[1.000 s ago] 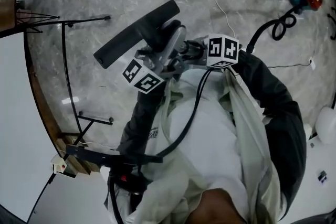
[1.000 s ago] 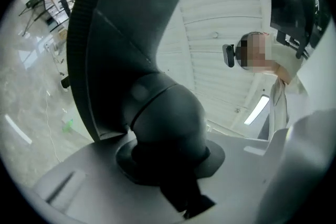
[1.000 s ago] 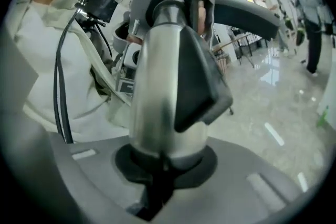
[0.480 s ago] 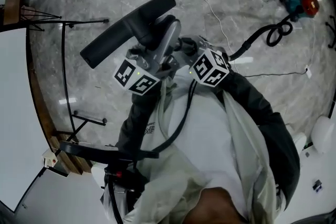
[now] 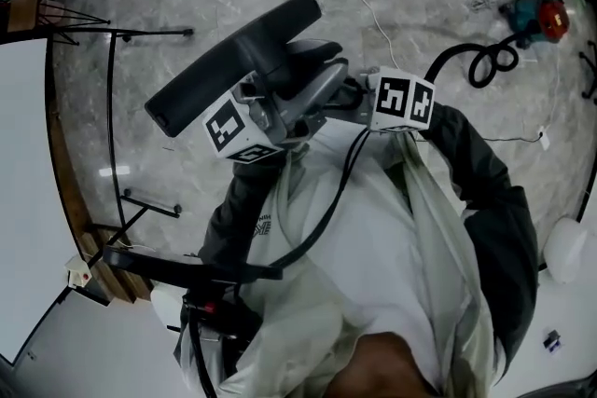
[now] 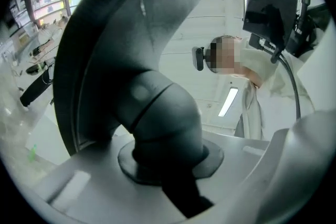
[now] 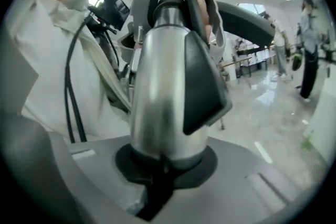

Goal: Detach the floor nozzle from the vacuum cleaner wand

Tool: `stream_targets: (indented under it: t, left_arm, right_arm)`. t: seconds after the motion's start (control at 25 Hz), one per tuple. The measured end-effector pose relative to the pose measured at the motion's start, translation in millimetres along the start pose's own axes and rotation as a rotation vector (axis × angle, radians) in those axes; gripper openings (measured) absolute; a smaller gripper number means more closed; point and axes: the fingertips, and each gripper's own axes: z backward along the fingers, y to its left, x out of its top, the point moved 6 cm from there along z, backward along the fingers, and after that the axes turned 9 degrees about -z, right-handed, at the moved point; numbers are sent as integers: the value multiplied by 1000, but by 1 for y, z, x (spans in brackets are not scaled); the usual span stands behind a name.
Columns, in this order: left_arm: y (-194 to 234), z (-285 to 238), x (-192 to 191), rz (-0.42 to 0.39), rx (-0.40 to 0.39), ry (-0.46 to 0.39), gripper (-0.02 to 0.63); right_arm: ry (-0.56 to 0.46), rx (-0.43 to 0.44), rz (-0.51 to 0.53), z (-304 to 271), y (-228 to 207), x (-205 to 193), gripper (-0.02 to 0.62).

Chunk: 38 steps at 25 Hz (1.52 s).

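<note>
Black floor nozzle (image 5: 233,61) is gripped by its neck in the just-tightened left claw (image 6: 163,170); right claw (image 7: 160,170) clamps the wand (image 7: 157,86).

One floor nozzle (image 5: 233,61), one wand (image 5: 312,93), one hose (image 5: 485,61), perhaps one canister (image 5: 536,14).

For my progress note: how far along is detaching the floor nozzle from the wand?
Done: both parts are held up off the floor. In hand: the left hand-held gripper, whose jaws have just been closing, clamps the neck of the floor nozzle. The right hand-held gripper clamps the silver wand. Left: in the head view, nozzle and wand appear still joined, so pulling them apart remains.
</note>
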Motion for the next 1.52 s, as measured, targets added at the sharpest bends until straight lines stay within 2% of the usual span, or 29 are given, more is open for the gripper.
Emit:
stream_targets:
  t: [0.08,0.2,0.24,0.28,0.32,0.36,0.4,0.44,0.56,0.6,0.68,0.72,0.8,0.92,1.0,1.16,1.24,1.28,1.36,1.44,1.52]
  left_arm:
    - [4,4,2,-11,51,13,75]
    - [7,7,4,-16,109,41,74]
    - [7,8,5,-20,128,50,74]
    - [6,8,6,-25,142,60,73]
    - [5,8,7,-29,147,68,72]
    - [4,8,7,-33,137,73,74]
    - [2,9,6,-34,107,74,74]
    - [-2,10,6,-32,55,71,75]
    - [-21,6,5,-1,-168,44,77]
    - [-26,4,4,16,-218,35,77]
    - [-24,4,2,41,-232,15,77]
    - [-16,8,1,48,-197,4,77]
    - [2,16,-2,59,-89,-12,77]
    - [16,23,-4,62,16,5,78]
    - [19,24,-3,51,63,47,77]
    - [21,22,-2,39,144,119,74]
    - [24,21,0,34,194,143,72]
    - [25,21,0,33,210,150,72]
    - [22,23,-1,35,193,143,72]
    - [11,24,-1,30,92,108,74]
    - [-5,22,3,26,-66,50,75]
  right_arm:
    - [-29,-229,0,-4,-4,4,37]
    - [-68,-616,4,-6,-9,9,37]
    - [-81,-717,6,-6,-11,9,37]
    - [-91,-782,8,-6,-11,9,37]
    - [-100,-802,10,-7,-11,9,37]
    - [-105,-778,15,-9,-10,9,37]
    - [-108,-712,24,-12,-8,8,37]
    - [-108,-608,35,-15,-5,6,37]
    - [-69,-171,44,-15,13,-2,40]
    - [-45,-32,38,-13,18,-4,40]
    - [4,166,12,-12,20,-5,40]
    - [23,208,-9,-12,16,-5,40]
    - [39,176,-53,-15,6,-3,38]
    - [14,-14,-75,-22,-4,0,38]
    - [-28,-198,-73,-27,-8,3,38]
    - [-100,-674,-66,-28,-15,6,38]
    - [-112,-800,-69,-28,-18,8,38]
    - [-112,-817,-69,-28,-19,9,38]
    - [-103,-769,-58,-29,-17,6,38]
    - [-90,-638,-31,-29,-8,1,38]
    - [-78,-441,-1,-26,5,0,40]
